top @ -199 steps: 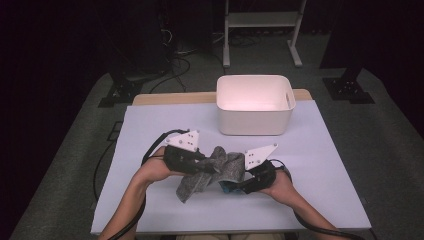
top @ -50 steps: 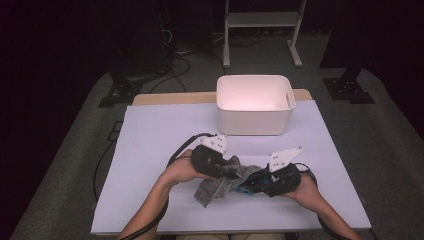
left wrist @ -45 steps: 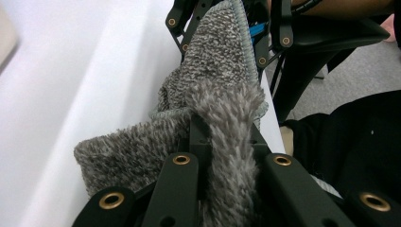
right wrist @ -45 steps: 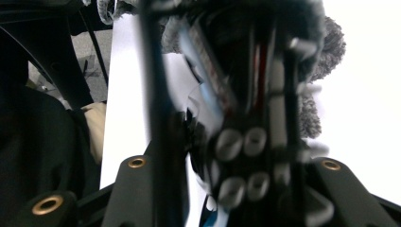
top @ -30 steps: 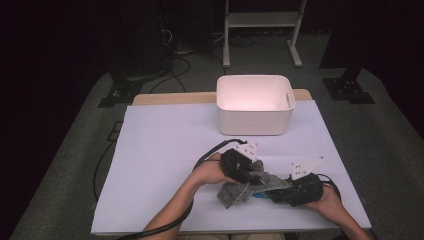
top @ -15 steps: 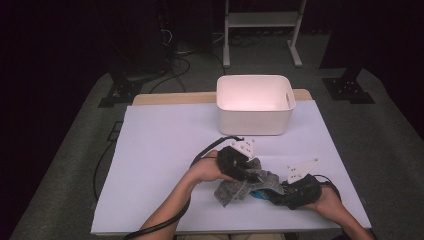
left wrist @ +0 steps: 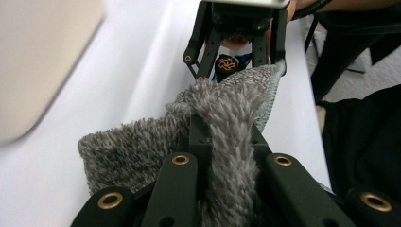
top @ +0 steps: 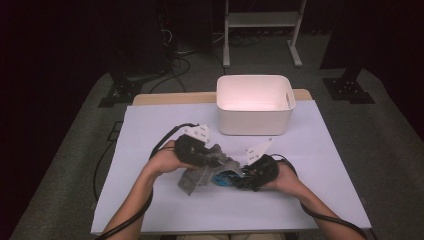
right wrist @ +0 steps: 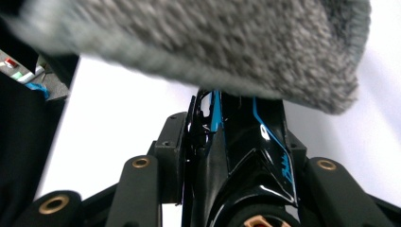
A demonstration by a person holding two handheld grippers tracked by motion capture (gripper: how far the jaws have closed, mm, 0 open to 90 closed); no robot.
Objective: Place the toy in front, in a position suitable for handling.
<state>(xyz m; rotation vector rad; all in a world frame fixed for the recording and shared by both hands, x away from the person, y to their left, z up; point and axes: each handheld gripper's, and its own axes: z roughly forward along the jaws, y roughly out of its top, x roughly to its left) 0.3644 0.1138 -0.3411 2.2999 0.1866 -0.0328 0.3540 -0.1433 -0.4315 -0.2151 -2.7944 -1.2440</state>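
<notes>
A: Left gripper [top: 212, 159]?
B: Jaws clenched on the grey fluffy cloth [top: 196, 177] — in the left gripper view the pile [left wrist: 227, 118] bunches right between the two black jaws.

A: Right gripper [top: 239, 176]?
B: Jaws clamped around a glossy black object with blue markings [right wrist: 246, 151], half-closed width. Blue-black thing shows in the high view too [top: 226, 178], just beside the cloth. Can't tell what the object is.

A: Where's the cloth?
B: Near the front middle of the white worktop [top: 150, 130], between the two hands, one end lifted in the left jaws, the rest drooping to the surface. In the right gripper view it [right wrist: 213, 42] lies across the top of the frame, blurred, over the tip of the black object.

A: Grippers' relation?
B: Facing each other, close together — the right gripper [left wrist: 236, 38] shows just past the cloth in the left gripper view.

A: Anything else?
B: White rectangular plastic bin [top: 254, 125] at the back of the worktop, well apart from the cloth.
</notes>
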